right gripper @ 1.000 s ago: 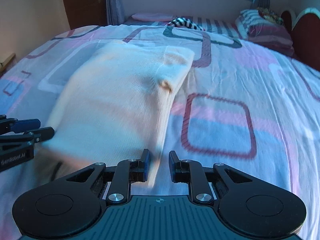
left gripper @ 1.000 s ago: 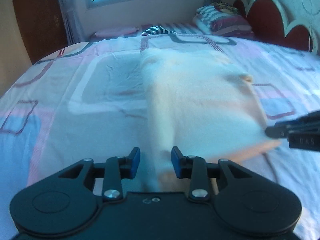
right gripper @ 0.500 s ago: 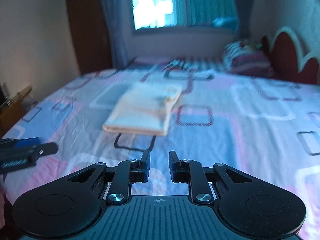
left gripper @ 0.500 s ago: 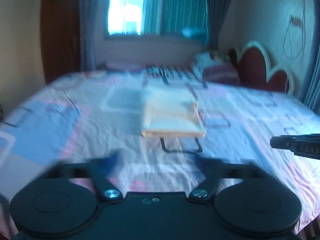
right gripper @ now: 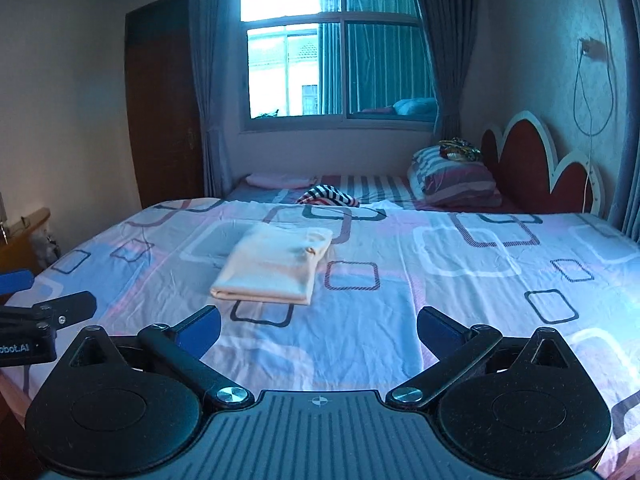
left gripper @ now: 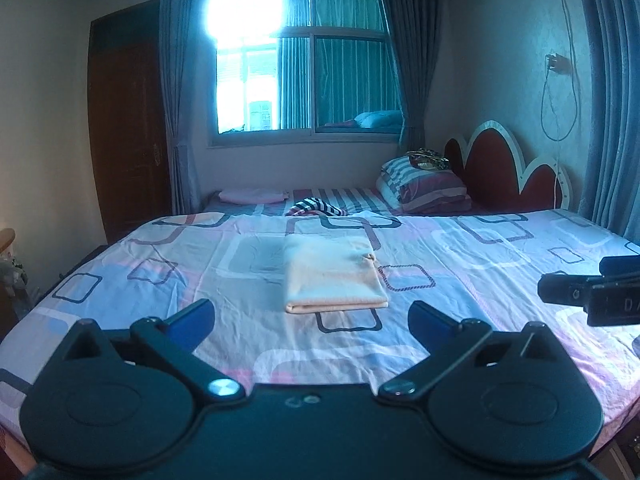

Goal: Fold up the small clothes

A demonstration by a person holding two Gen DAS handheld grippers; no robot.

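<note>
A cream garment [left gripper: 332, 276] lies folded into a neat rectangle on the patterned bed sheet [left gripper: 480, 272]; it also shows in the right wrist view [right gripper: 276, 268]. My left gripper [left gripper: 312, 322] is open and empty, held back from the garment above the bed's near edge. My right gripper [right gripper: 319, 330] is open and empty, also well short of the garment. The right gripper shows at the right edge of the left wrist view [left gripper: 592, 294], and the left gripper shows at the left edge of the right wrist view [right gripper: 40, 316].
A striped black-and-white cloth [left gripper: 316, 206] lies at the far side of the bed. Pillows [left gripper: 424, 188] are stacked by the red headboard [left gripper: 500, 172]. A window [left gripper: 308, 84], curtains and a brown door [left gripper: 128, 132] stand behind. A wooden piece [right gripper: 24, 236] is at the left.
Both grippers pulled back from the garment and rose, so it now looks small and far. The left jaws opened wide first, then the right jaws opened.
</note>
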